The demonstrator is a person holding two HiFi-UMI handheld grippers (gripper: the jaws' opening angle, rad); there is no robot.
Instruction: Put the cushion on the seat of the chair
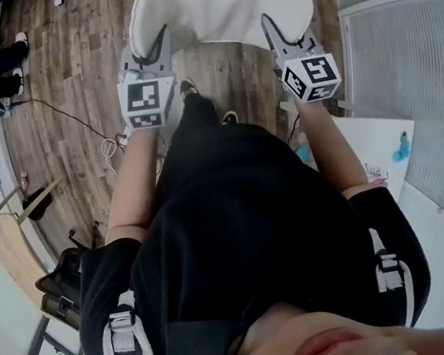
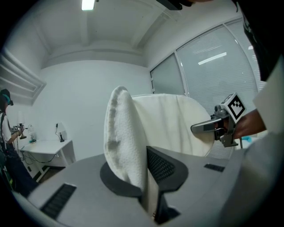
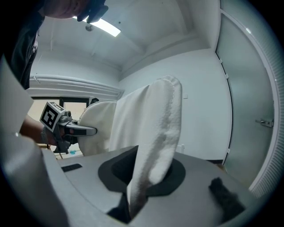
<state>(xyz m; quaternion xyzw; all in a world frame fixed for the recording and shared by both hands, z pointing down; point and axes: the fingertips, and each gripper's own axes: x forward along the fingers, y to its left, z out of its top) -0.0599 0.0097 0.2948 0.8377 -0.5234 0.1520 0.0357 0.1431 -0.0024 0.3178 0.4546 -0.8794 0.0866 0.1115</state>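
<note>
- The white cushion hangs in front of the person, above the wooden floor.
- The left gripper is clamped on the cushion's left edge and the right gripper on its right edge. Fabric fills both sets of jaws.
- I'd call this the carrying step. No chair shows in any view.
- The next move, I reckon, is to find the seat, bring the cushion flat over it, lower it, and release both grips.
- Around the person are a cable on the floor at the left and a ribbed partition at the right. Nothing visibly blocks the way.
</note>
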